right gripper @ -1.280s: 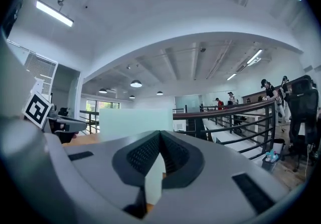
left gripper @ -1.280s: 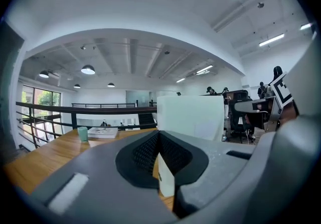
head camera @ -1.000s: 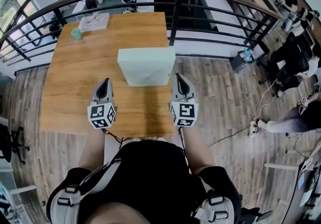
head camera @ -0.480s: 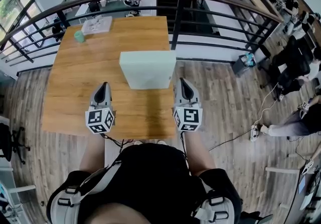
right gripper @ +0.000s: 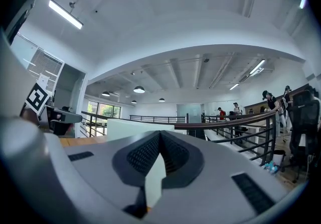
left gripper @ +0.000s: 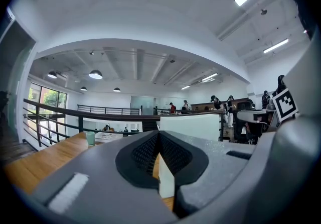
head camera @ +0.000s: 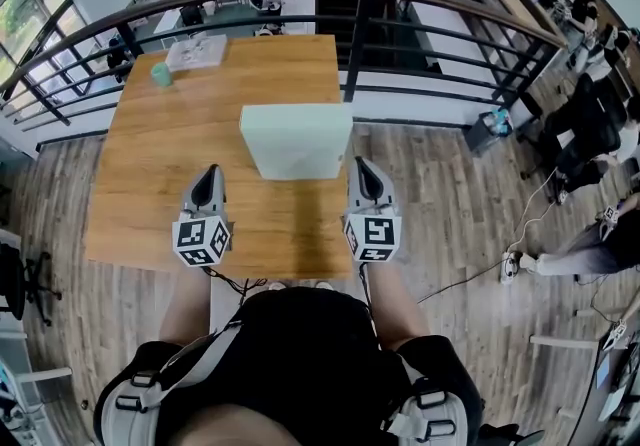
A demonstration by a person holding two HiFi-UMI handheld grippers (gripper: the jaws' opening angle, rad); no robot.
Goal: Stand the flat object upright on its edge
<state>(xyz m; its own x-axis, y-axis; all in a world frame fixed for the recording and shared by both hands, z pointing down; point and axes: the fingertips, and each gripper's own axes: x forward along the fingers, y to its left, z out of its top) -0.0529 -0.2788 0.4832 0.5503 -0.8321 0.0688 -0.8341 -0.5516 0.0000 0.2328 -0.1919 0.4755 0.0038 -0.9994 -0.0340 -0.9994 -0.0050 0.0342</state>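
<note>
Standing on its long lower edge near the middle of the honey-coloured wooden table [head camera: 160, 164], the pale mint-white rectangular slab [head camera: 295, 142] turns its broad face to the person. Its narrow top edge catches the light. The long axis runs left to right across the table, square to both grippers, and the task looks all but done.

The slab lies ahead of and between the two tools. The right gripper [head camera: 363, 166] is the nearer, its tip just beside the slab's lower right corner but not touching. The left gripper [head camera: 208, 174] sits farther out, with a strip of bare wood between its tip and the slab's left end. Both have their jaws pressed together with nothing between them; each gripper view shows the ribbed black pads meeting in a closed seam and the slab rising beyond as a plain upright wall.

The slab is thick, matte and smooth, with crisp corners, and is probably foam or light plastic. Its edge seems wide enough to balance on, though a nudge to the face could tip it. The tabletop is varnished plank with a slight sheen. A small green cup [head camera: 161, 73] and a sheaf of pale papers [head camera: 197, 50] sit well apart at the far left corner, by the black metal railing [head camera: 430, 39].
</note>
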